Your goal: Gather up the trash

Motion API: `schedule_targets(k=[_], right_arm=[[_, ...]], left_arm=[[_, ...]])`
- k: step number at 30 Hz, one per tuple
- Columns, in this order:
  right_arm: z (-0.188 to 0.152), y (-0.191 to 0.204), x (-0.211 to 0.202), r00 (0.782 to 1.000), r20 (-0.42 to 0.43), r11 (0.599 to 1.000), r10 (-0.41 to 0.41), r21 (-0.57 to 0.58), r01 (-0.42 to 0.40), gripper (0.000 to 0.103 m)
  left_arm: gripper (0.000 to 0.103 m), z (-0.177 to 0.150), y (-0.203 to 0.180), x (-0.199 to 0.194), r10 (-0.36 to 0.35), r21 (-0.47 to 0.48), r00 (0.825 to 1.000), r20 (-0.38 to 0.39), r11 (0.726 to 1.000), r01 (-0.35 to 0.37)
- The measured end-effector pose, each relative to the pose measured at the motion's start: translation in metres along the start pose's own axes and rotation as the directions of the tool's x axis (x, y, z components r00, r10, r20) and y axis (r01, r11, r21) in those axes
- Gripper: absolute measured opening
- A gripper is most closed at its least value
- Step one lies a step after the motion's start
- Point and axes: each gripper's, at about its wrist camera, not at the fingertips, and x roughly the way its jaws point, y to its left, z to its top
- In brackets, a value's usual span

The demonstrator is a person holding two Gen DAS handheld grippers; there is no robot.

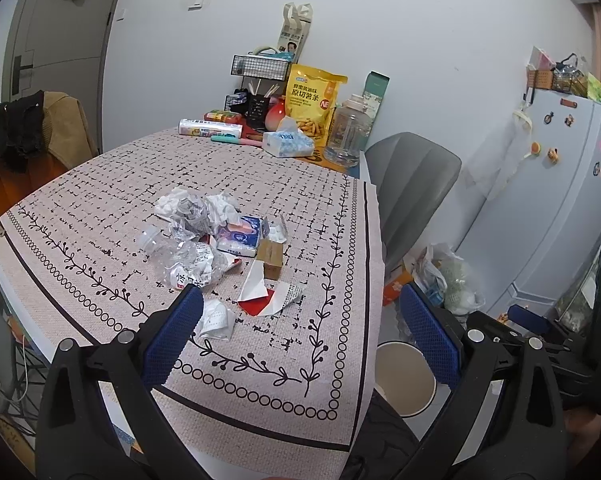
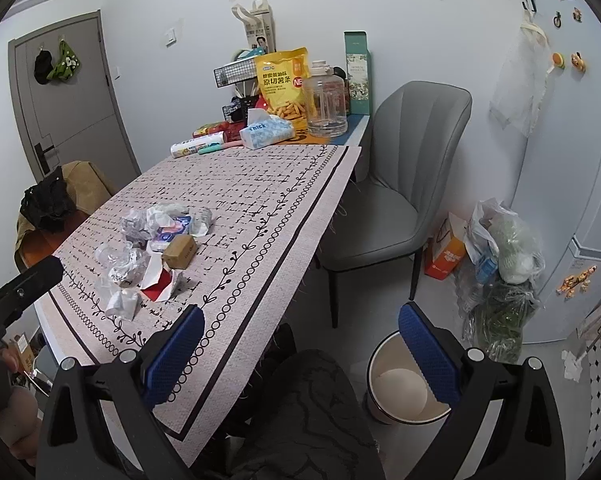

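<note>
Nothing was gathered yet: both the left gripper (image 1: 300,320) and right gripper (image 2: 300,336) gaped empty. The trash pile (image 1: 216,248) lay at eleven o'clock; the bin (image 2: 404,388) waited at five

In the left wrist view, the left claw's right finger (image 1: 430,340) covers part of the white bin (image 1: 404,380), and the desk (image 1: 320,380) edge hides the bin's left side. The left finger (image 1: 176,332) overlaps a crumpled receipt (image 1: 216,322). In the right wrist view, the right claw's right finger (image 2: 428,354) blocks the bin's (image 2: 396,388) far rim. The trash pile (image 2: 148,248) overlaps itself, so its lower pieces cannot be told apart. Print on the small cardboard box (image 2: 179,252) is too small to read. The fridge (image 2: 572,160) is cut off by the lens edge.
</note>
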Motion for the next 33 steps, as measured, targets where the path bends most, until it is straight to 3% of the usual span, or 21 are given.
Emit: schedule_targets(k=[33], right_arm=[[0.011, 0.013, 0.02, 1.0, -0.009, 1.0, 0.008, -0.007, -0.008, 0.095]], left_arm=[[0.097, 0.005, 0.018, 0.011, -0.007, -0.045, 1.0, -0.007, 0.999, 0.007]])
